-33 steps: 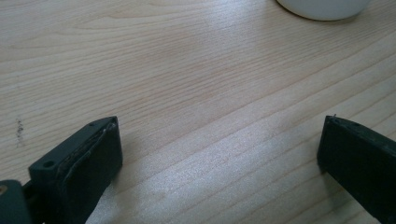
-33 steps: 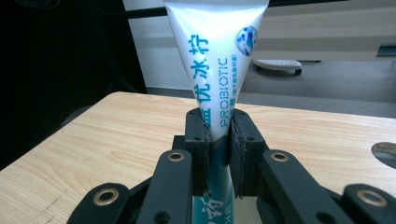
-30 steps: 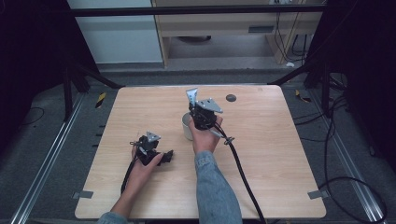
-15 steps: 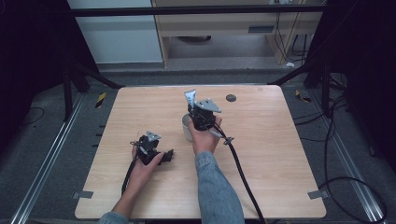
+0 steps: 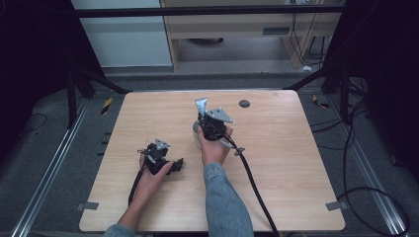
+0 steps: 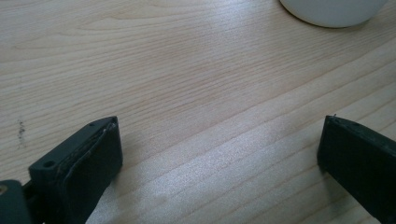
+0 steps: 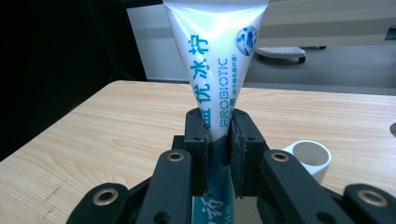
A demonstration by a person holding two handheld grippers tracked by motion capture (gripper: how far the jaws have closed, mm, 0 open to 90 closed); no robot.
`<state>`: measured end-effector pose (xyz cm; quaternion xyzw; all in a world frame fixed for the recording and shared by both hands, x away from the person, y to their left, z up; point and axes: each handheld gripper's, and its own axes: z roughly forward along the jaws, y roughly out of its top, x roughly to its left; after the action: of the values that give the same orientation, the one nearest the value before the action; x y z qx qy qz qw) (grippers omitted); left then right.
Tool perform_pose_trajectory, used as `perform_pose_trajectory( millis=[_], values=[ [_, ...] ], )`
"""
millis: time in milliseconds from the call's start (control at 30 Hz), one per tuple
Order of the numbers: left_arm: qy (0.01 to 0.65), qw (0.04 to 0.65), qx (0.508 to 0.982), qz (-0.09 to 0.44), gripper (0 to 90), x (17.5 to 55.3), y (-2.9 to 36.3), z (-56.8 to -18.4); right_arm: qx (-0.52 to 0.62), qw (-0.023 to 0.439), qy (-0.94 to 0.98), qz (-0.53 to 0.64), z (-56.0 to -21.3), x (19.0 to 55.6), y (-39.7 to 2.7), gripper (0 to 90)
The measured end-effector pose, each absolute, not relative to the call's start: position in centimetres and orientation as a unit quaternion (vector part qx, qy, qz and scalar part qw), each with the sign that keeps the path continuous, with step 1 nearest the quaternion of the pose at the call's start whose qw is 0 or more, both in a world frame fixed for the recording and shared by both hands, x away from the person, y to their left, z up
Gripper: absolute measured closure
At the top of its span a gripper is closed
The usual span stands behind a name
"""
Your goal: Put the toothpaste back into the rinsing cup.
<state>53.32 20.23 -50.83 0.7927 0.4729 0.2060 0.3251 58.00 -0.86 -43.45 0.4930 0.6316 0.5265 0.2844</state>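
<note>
Standing tube point(image 7: 215, 60) beside white cup point(image 7: 309, 159)

The high view looks forward and down over the whole bench point(image 5: 296, 168), while each tool's camera rides close above that same wooden bench top.

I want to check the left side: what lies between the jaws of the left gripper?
Nothing: in the left gripper view only bare wooden table shows between the open jaws of the left gripper; the white cup stands beyond.
</note>
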Motion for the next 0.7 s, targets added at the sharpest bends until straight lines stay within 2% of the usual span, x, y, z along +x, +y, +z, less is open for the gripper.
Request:
perform_pose_trajectory(
  millis=[700],
  values=[
    [0.470,0.325,0.794,0.205,0.0,53.32,20.29,-50.82,0.513,0.270,0.615,0.535,-43.61,58.42,-1.51,77.6]
  ],
)
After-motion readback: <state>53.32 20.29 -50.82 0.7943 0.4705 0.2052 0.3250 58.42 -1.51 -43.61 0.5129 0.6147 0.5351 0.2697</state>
